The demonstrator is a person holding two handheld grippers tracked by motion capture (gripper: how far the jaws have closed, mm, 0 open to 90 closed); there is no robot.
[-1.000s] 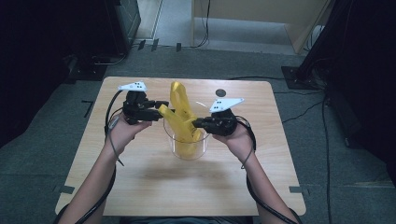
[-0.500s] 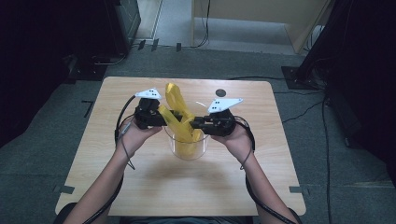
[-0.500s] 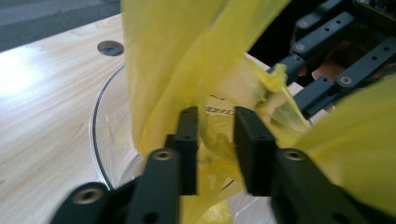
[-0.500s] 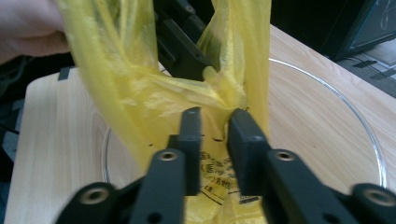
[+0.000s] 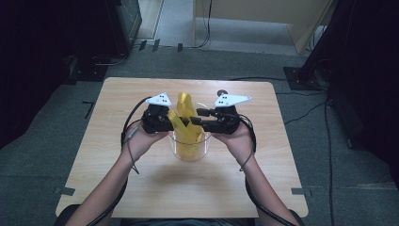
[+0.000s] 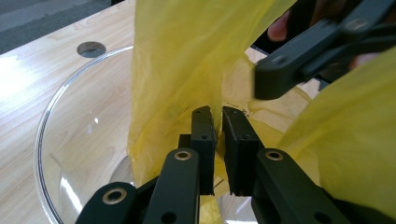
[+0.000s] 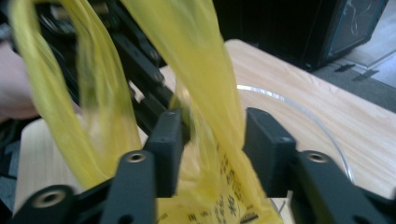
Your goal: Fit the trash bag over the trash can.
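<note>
1. Yellow plastic bag was seen in a clear glass container near table centre, its upper part sticking up above the rim betw. the two grippers.
2. Vs. a second ago: left gripper had been brought in from the left to the bag; its jaws had just been closing, w/ bag film caught between them.
3. Right gripper: jaws had just been opening, w/ a strip of bag hanging between them; pads were no longer pressed on it.
4. Container and bag were found approx. where they had been before.
5. Bag look: thin, translucent, crinkled; black print was made out low down in the right gripper view; loop-like handles were held up over the container.
6. Finger state: in the left gripper view the jaws were nearly together, pinching the film; in the right gripper view the jaws were set moderately apart around the strip.
7. Count: 1 bag, 1 container, 2 grippers, 1 round hole in the tabletop beyond the right gripper.
</note>
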